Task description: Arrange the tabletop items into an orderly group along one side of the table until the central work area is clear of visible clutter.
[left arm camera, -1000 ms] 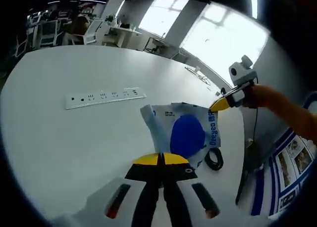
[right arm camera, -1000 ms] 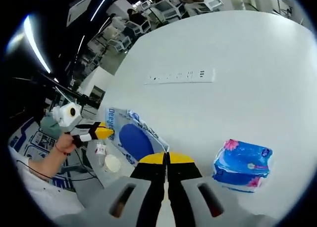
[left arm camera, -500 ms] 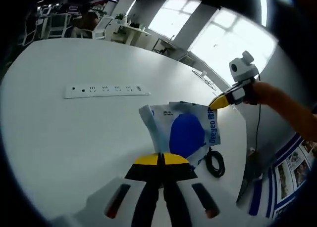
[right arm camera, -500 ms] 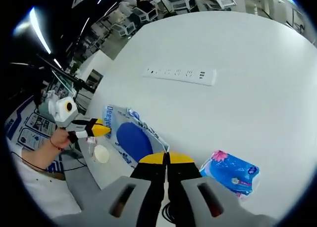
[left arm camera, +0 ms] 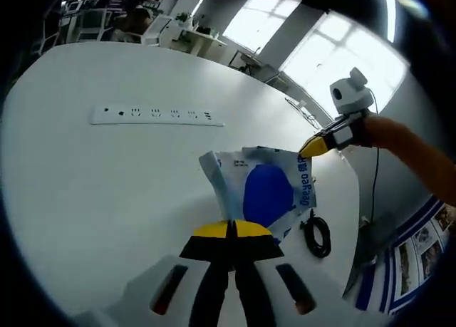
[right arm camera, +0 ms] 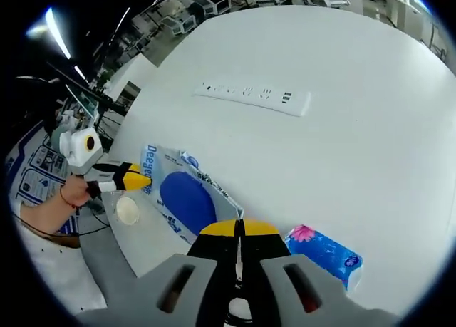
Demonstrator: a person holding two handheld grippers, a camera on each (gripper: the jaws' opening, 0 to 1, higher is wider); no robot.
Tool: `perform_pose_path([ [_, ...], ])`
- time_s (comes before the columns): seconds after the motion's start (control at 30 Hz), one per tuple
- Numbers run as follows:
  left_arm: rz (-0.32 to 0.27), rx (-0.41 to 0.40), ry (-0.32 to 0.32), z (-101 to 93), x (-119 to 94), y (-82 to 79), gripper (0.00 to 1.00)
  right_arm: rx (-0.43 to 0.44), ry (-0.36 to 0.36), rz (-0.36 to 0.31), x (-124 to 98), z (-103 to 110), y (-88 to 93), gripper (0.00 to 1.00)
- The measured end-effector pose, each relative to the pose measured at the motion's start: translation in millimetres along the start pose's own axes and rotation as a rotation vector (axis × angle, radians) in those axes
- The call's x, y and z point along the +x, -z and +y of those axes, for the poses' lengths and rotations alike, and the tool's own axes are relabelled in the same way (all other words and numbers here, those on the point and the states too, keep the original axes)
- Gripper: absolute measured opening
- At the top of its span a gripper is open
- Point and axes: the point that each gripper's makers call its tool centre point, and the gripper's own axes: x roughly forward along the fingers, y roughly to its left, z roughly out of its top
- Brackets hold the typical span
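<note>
- Broadly, I see a wide white table (left arm camera: 85, 191) carrying everything, with a white power strip (left arm camera: 155, 116) lying flat toward its far middle, well apart from the rest.
- Next in size, a white-and-blue bag (left arm camera: 267, 191) marked "Deeyeo" is stretched between my two grippers near the table's edge.
- My left gripper (left arm camera: 231, 231) has its yellow-tipped jaws pressed together on the bag's near edge; my right gripper (right arm camera: 239, 229) likewise pinches the opposite edge.
- Right gripper view shows a blue tissue pack (right arm camera: 324, 252) with a pink flower just beside the bag.
- Smaller, a black coiled cable (left arm camera: 318, 234) lies near the bag.
- Smallest, a round white lid (right arm camera: 127, 210) sits by the bag's corner.
</note>
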Motion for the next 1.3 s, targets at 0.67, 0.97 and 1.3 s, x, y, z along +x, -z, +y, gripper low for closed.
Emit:
perform_pose_path([
  [0.67, 0.032, -0.088, 0.001, 15.2, 21.6, 10.6, 0.00, -0.012, 0.030, 0.092, 29.4, -25.6, 1.2, 0.00],
  [0.97, 0.037, -0.125, 0.008, 19.5, 28.7, 12.9, 0.00, -0.006, 0.042, 0.116, 36.4, -34.1, -0.5, 0.00],
  [1.3, 0.030, -0.159, 0.017, 21.0, 32.8, 10.2, 0.00, 0.008, 0.044, 0.123, 41.3, -43.6, -1.5, 0.00],
])
